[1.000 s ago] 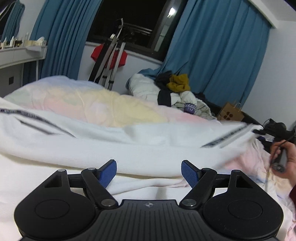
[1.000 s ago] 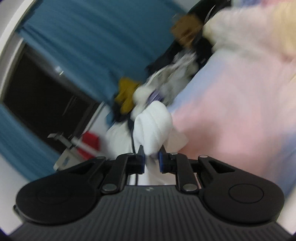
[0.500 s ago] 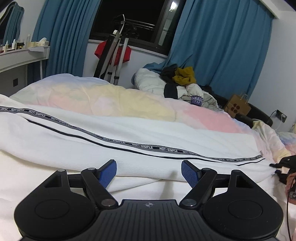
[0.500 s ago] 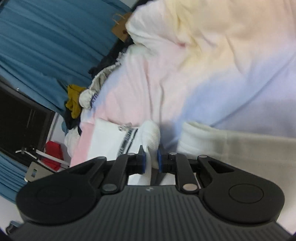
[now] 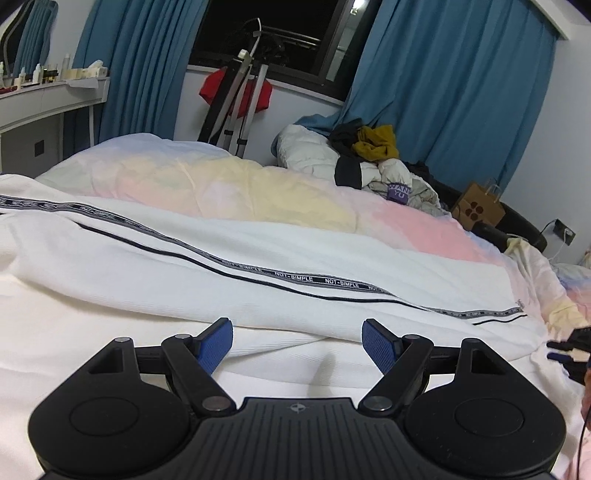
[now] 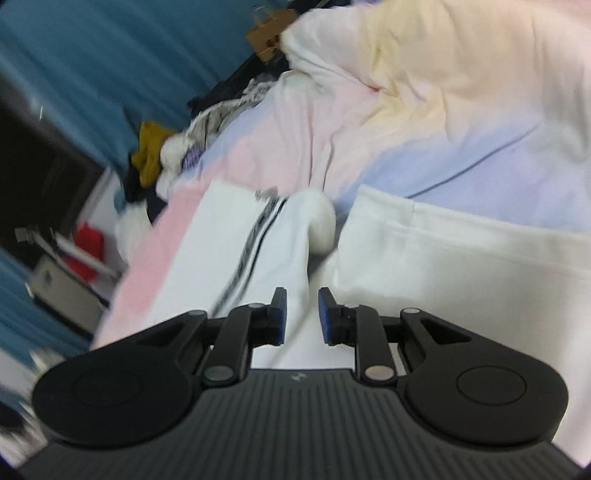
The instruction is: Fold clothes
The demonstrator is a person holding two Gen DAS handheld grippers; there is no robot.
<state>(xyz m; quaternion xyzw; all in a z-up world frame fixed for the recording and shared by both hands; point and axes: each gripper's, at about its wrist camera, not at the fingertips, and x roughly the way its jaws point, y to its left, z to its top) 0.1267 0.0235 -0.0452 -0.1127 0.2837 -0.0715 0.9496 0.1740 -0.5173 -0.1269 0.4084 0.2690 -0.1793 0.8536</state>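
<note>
A bedroom at night: blue curtains (image 5: 443, 96) frame a dark window (image 5: 269, 33), and a bed (image 5: 229, 184) under a pastel quilt fills the middle. At 1 o'clock in the left view a clothes pile (image 5: 373, 162) sits at the bed's far edge, a paper bag (image 5: 478, 206) beside it; a shelf (image 5: 51, 96) stands at 10 o'clock. White trousers (image 5: 258, 291) with a lettered stripe lie across the quilt from 9 to 3 o'clock. The left gripper (image 5: 297, 343) hovers just over their near edge, jaws wide apart, nothing between them. The right gripper (image 6: 300, 317) has just been opening its jaws; they stand slightly apart, with trouser cloth (image 6: 295, 258) running up between them at 12 o'clock, the pads clear of it. That view is blurred.
</note>
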